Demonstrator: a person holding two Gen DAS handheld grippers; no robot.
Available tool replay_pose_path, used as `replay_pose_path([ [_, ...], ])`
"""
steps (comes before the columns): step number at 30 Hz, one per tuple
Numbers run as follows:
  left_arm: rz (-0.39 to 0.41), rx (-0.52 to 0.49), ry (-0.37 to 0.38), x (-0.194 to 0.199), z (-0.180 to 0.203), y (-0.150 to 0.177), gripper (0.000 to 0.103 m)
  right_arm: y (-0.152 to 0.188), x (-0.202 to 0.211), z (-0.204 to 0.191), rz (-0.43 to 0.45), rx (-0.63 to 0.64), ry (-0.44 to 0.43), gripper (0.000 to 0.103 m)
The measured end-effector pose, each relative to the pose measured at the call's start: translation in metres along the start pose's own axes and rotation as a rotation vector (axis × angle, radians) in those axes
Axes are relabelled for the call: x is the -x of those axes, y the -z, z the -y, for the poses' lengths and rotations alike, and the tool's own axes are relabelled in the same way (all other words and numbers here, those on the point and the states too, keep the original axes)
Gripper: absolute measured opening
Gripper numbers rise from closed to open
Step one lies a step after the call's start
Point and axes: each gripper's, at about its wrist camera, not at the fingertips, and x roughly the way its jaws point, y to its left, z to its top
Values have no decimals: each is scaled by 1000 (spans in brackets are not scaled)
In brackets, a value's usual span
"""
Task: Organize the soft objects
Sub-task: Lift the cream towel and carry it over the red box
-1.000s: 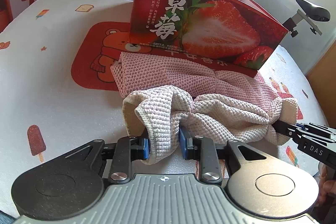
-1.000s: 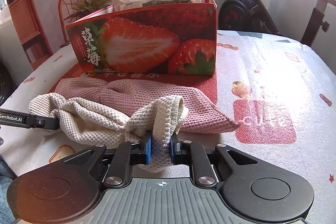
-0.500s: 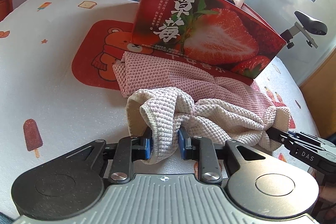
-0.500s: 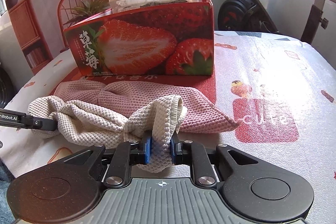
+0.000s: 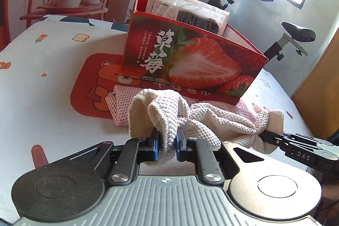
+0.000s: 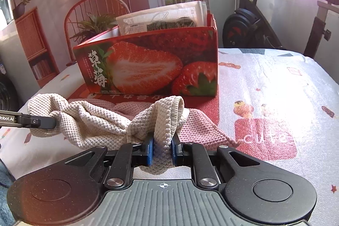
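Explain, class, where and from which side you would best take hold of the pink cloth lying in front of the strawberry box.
Probably its free corner on the right, approached low from that side: the pink cloth lies flat on the table, and the cream cloth covers its middle.

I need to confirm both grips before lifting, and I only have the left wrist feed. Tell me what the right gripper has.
Observer: The right gripper is shut on a bunched corner of the cream cloth, the fabric pinched between its blue pads.
Operator: Report what lies to the right of that cloth.
Observer: The pink cloth ends in a flat corner on the tablecloth, just short of a red patch reading "cute".
Operator: Describe the strawberry box's end wall.
Observer: The strawberry box shows its right corner intact, with a white packet standing inside.
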Motion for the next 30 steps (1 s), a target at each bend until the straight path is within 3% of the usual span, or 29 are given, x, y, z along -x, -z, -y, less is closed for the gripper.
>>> replay_pose_path([
  [9, 65, -59, 9, 12, 9, -33, 16, -35, 9, -5, 70, 67, -3, 15],
  [19, 130, -125, 9, 4, 27, -108, 16, -121, 1, -4, 156, 146, 17, 15],
  [30, 47, -140, -38, -47, 40, -170, 16, -195, -55, 7, 124, 208, 88, 14],
])
